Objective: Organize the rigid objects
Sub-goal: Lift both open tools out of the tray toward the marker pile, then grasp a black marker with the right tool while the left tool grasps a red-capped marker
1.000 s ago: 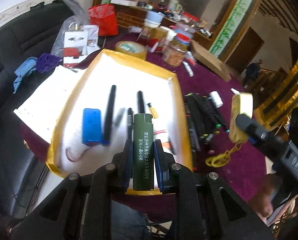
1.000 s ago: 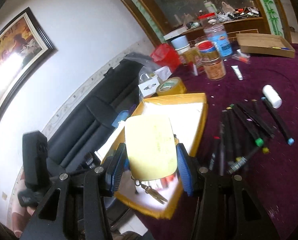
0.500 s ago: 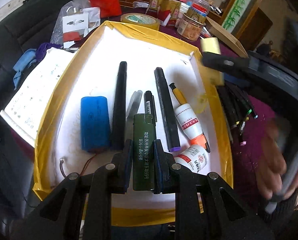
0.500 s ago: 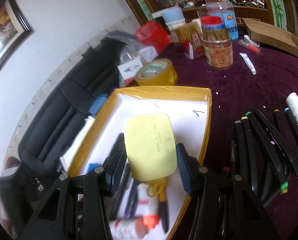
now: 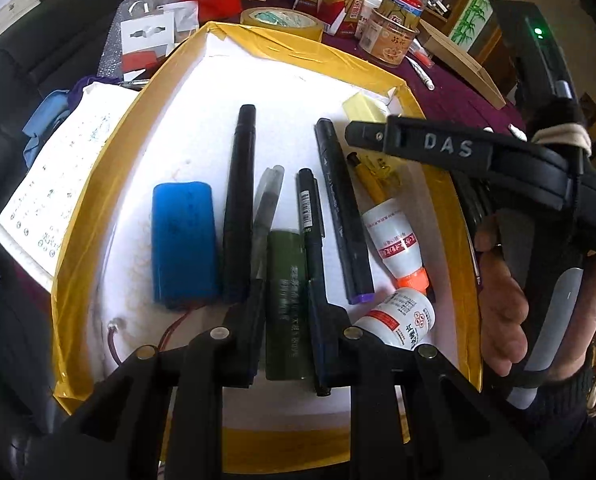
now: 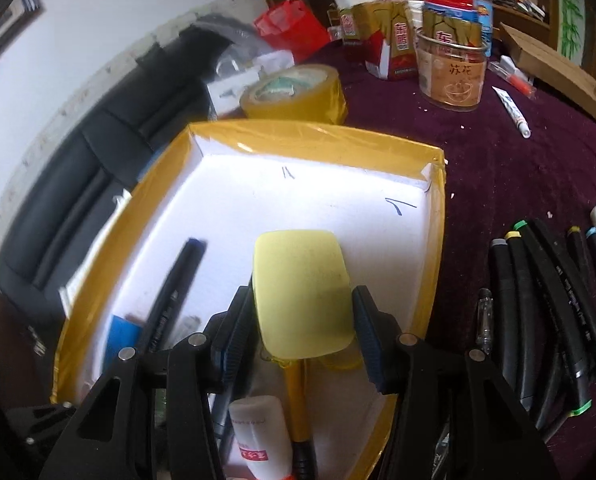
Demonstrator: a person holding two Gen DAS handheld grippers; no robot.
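A yellow-rimmed white tray (image 5: pixel 105 184) holds a blue battery pack (image 5: pixel 183 240), several black pens (image 5: pixel 237 200) and two white bottles (image 5: pixel 394 236). My left gripper (image 5: pixel 285 304) is low in the tray, shut on a dark green lighter (image 5: pixel 287 308) lying between the pens. My right gripper (image 6: pixel 304 324) is over the tray (image 6: pixel 434 256) and shut on a pale yellow flat tag (image 6: pixel 304 292); a yellow chain hangs under it. The tag also shows in the left wrist view (image 5: pixel 364 108).
A tape roll (image 6: pixel 293 92), a jar (image 6: pixel 452 76), red cartons (image 6: pixel 390 48) and a cardboard box (image 6: pixel 558 76) stand behind the tray on the purple cloth. Several black markers (image 6: pixel 546 304) lie right of the tray. A paper sheet (image 5: pixel 53 180) lies to its left.
Both grippers have come down into the tray. The left one brought the lighter down among the pens. The right one carried the yellow tag from the table side over the tray's right part.
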